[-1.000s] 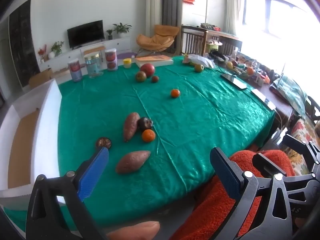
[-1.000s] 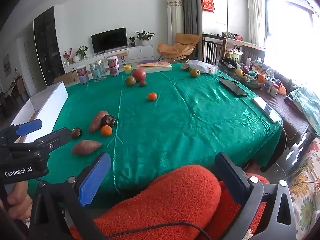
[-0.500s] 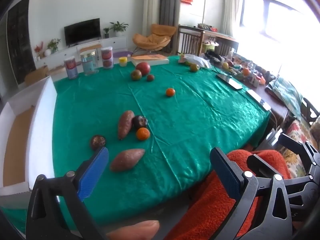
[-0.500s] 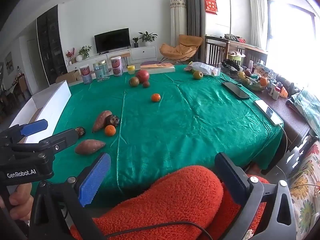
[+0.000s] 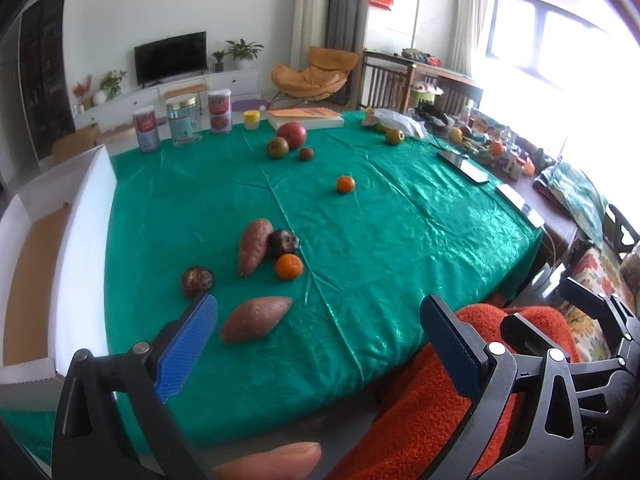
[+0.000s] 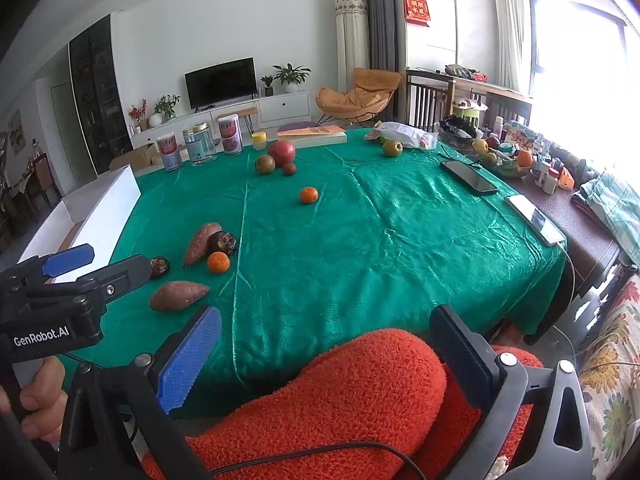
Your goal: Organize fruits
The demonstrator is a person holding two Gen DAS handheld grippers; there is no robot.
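On the green tablecloth [image 5: 400, 232] lie two sweet potatoes [image 5: 256, 317] [image 5: 253, 245], a dark fruit [image 5: 284, 242], an orange [image 5: 289, 266] and a brown round fruit [image 5: 197, 281]. Farther back sit another orange [image 5: 345, 183], a red apple [image 5: 291, 134] and two smaller fruits [image 5: 277, 147]. My left gripper [image 5: 316, 330] is open, held before the table's near edge, nothing between its blue pads. My right gripper [image 6: 324, 340] is open too, above a person's orange fleecy knee [image 6: 352, 392]. The left gripper [image 6: 60, 280] also shows in the right wrist view.
A white open box [image 5: 44, 248] stands along the table's left edge. Three cans [image 5: 182, 120], a yellow cup [image 5: 251, 120] and a book [image 5: 308, 118] line the far edge. Phones [image 6: 468, 176] lie at the right, beside a cluttered side table [image 6: 516, 160].
Both views have drawn slightly nearer to the table and tilted; the fruits sit a little lower in the left wrist view. Both grippers stay open.
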